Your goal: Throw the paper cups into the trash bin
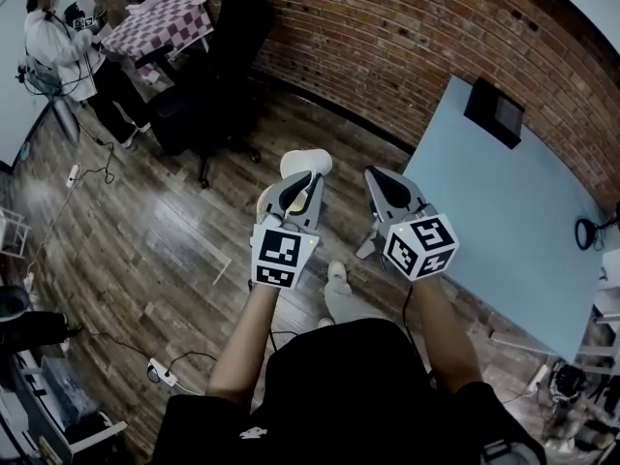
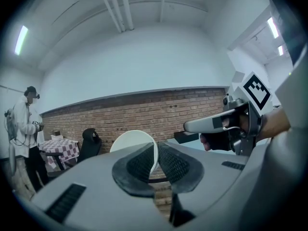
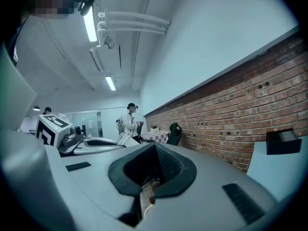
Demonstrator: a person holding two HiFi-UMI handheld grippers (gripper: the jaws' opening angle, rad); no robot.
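Note:
A white paper cup (image 1: 305, 164) is pinched by its wall between the pads of my left gripper (image 1: 307, 186), above the wooden floor. In the left gripper view the cup (image 2: 133, 140) stands just ahead of the jaws, with its wall running down between the two pads of that gripper (image 2: 155, 160). My right gripper (image 1: 381, 184) hangs beside it on the right, shut, with nothing between its pads (image 3: 166, 166). The right gripper view also catches the cup (image 3: 126, 139) at the left. No trash bin shows in any view.
A light blue table (image 1: 523, 211) with a black box (image 1: 494, 112) stands at the right against the brick wall (image 1: 387, 37). A black office chair (image 1: 218, 61), a checkered table (image 1: 160, 22) and a standing person (image 1: 58, 51) are at the back left. Cables (image 1: 165, 368) lie on the floor.

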